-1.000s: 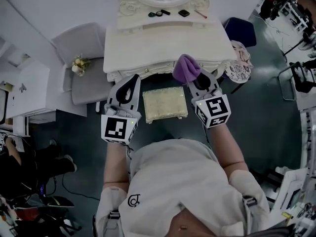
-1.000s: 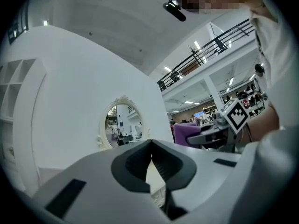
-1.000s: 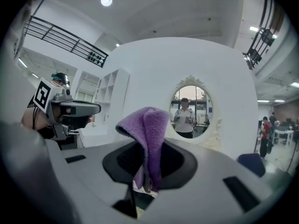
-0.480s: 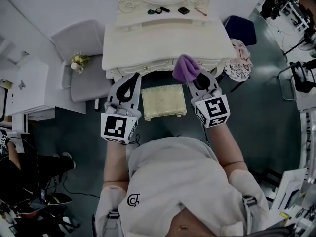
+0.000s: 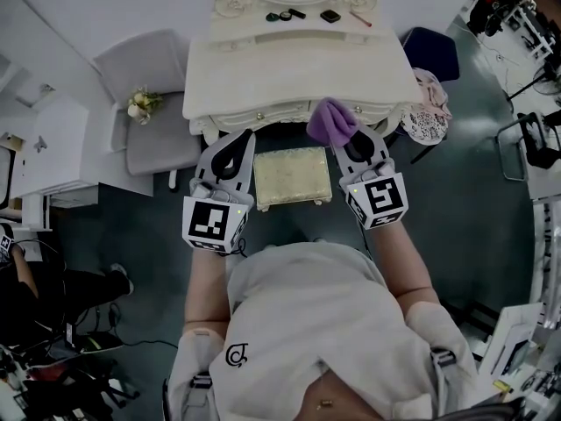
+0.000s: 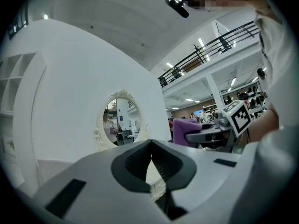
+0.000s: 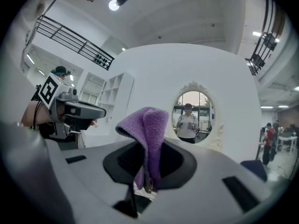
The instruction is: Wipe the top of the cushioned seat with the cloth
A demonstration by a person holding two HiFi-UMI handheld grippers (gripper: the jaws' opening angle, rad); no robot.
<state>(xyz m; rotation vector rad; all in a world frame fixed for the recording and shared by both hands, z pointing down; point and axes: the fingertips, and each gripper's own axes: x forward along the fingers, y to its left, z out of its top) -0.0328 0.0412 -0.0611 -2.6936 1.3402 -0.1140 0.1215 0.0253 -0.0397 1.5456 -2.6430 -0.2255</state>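
Pinching cloth [image 7: 148,129] (right tongs [image 7: 145,183]), seat [image 5: 292,178] edge near

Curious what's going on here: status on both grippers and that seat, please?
Left gripper shut, empty. Right gripper shut on purple fleecy cloth. Cream cushioned square seat between grippers, cloth not on it. Nothing on the seat.

Left claw [image 5: 238,139] closed; right claw [image 5: 351,139] pinching cloth [image 5: 330,121].

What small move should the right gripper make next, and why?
Probably lower the right gripper and shift it left, onto the cushioned seat. Its jaws are shut on the purple cloth, but its view faces the mirror, and the head view shows the cloth beyond the seat's far right corner.
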